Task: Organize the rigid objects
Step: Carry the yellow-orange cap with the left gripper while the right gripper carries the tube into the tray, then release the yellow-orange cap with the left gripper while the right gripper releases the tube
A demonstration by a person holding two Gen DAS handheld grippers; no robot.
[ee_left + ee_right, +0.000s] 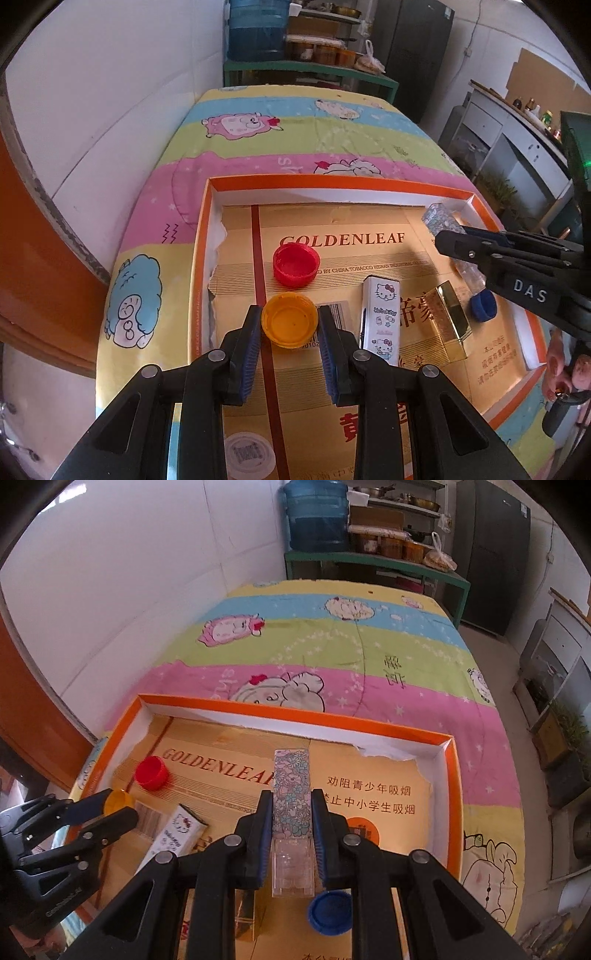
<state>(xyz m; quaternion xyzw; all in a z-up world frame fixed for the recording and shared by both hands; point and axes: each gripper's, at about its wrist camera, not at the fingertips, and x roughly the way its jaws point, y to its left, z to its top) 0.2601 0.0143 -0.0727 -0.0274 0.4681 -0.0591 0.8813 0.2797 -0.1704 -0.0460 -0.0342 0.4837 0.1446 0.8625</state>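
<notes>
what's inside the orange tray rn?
Orange tray holds red cap, yellow cap in the left gripper, Hello Kitty box, gold box, blue cap. Floor under its cardboard liner is covered.

Left tool (290,334), right tool (291,827): black frames, blue ribbed pads, silver screws.

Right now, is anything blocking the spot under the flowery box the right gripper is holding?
Yes. The blue cap lies right below the flowery box held in the right gripper, with the gold box close beside it.
</notes>
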